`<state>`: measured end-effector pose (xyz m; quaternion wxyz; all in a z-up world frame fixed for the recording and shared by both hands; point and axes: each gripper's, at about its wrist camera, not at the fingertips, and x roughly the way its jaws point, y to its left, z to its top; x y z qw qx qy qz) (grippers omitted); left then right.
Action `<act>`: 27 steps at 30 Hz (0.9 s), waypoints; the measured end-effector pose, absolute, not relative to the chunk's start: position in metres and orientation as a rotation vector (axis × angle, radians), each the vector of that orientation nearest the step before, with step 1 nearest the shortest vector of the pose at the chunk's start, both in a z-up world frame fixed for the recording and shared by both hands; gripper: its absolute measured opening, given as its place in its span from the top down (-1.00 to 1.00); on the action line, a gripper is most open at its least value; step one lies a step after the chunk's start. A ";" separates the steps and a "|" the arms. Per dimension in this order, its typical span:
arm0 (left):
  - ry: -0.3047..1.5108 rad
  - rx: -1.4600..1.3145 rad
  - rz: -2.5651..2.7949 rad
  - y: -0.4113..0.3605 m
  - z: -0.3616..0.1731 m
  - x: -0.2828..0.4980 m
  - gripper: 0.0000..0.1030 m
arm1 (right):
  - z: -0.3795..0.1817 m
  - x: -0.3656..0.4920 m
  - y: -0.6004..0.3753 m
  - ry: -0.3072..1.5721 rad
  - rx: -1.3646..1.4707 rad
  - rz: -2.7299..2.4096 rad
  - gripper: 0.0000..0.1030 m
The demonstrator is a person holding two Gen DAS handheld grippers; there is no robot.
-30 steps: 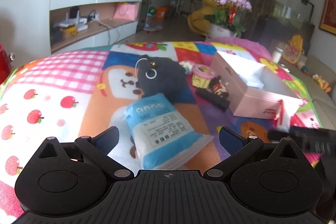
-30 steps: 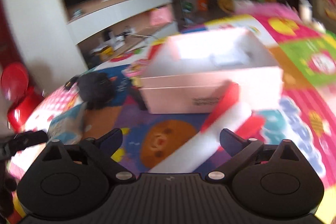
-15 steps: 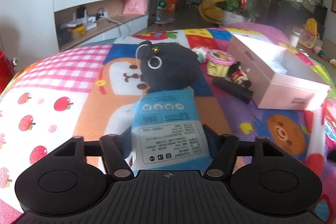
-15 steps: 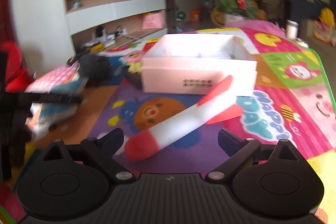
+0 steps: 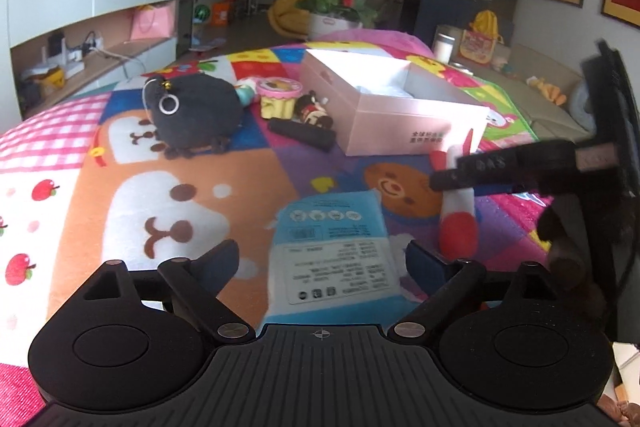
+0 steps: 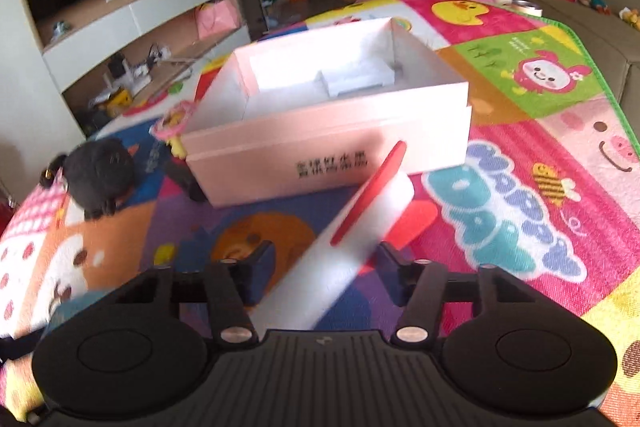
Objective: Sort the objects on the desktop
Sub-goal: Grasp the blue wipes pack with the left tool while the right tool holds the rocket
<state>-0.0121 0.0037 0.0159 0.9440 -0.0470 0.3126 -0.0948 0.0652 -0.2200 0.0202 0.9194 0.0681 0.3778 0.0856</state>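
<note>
A blue and white tissue pack (image 5: 334, 255) lies on the colourful mat between the fingers of my left gripper (image 5: 322, 261), which is open around it. My right gripper (image 6: 326, 263) is closed on a white and red toy rocket (image 6: 352, 227) in front of the open pink box (image 6: 320, 143). In the left wrist view the right gripper's fingers (image 5: 500, 169) hold the rocket (image 5: 458, 223) beside the box (image 5: 392, 111). A black plush (image 5: 196, 111) lies at the left.
A pink and yellow toy cup (image 5: 276, 99), a small figure (image 5: 312, 111) and a black cylinder (image 5: 302, 135) lie left of the box. The patterned mat (image 5: 132, 195) covers the surface. A shelf unit, flowers and a sofa stand behind.
My left gripper shut on the tissue pack, carried it right away from the plush, and has opened. My right gripper has closed around the toy rocket.
</note>
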 end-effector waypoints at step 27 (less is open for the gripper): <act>0.739 -0.139 -0.180 0.008 0.003 -0.012 -1.00 | 0.017 -0.019 -0.247 0.768 0.101 0.286 -0.85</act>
